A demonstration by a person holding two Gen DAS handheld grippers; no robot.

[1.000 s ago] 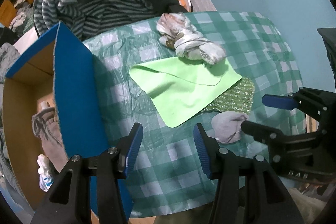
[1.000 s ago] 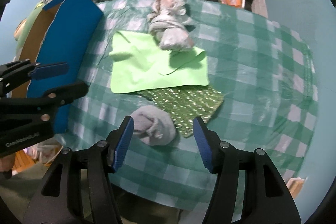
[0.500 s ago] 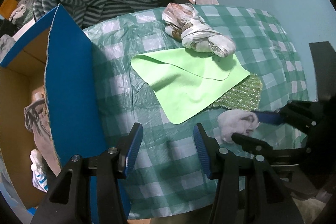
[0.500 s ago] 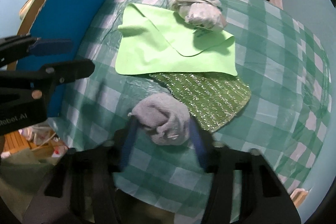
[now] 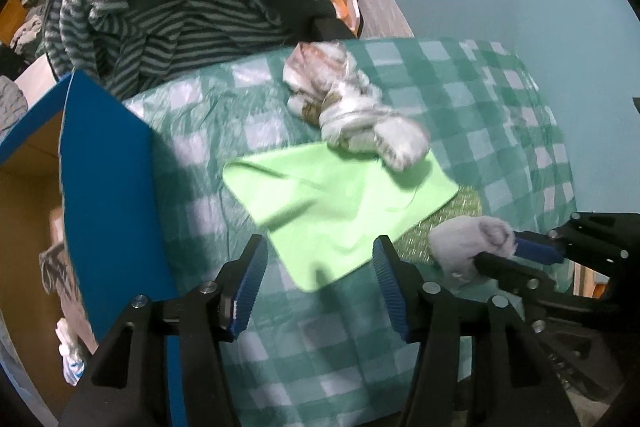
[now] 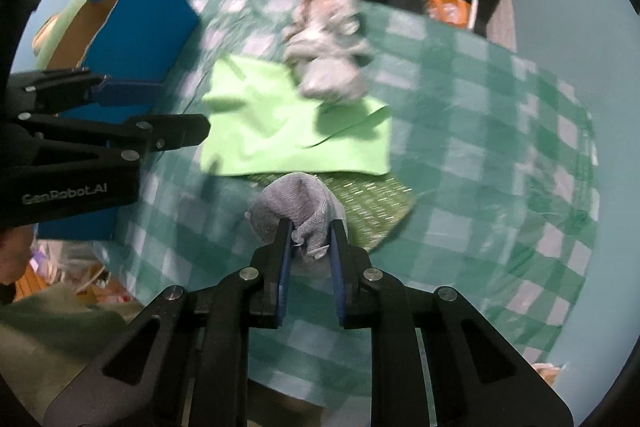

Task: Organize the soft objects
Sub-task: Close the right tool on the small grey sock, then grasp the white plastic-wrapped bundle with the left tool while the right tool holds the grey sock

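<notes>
While a few soft things already lie in the blue box (image 5: 104, 187), most of the sorting is left: a lime cloth (image 6: 296, 123), a glittery green pad (image 6: 372, 199) and a knotted pale bundle (image 5: 352, 115) sit on the checked table (image 6: 480, 147). The right gripper (image 6: 308, 247) is clamped on a small grey sock ball (image 6: 296, 199), lumpy and fuzzy, at the pad's near edge. The left gripper (image 5: 318, 287) hovers over the cloth's corner, its jaws opening with nothing between them.

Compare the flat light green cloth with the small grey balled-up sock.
The light green cloth lies spread flat on the checked tablecloth; the grey balled-up sock is a bunched lump. The cloth is far larger. The cloth lies free; the sock is pinched in the right claw. Both are soft fabric.
</notes>
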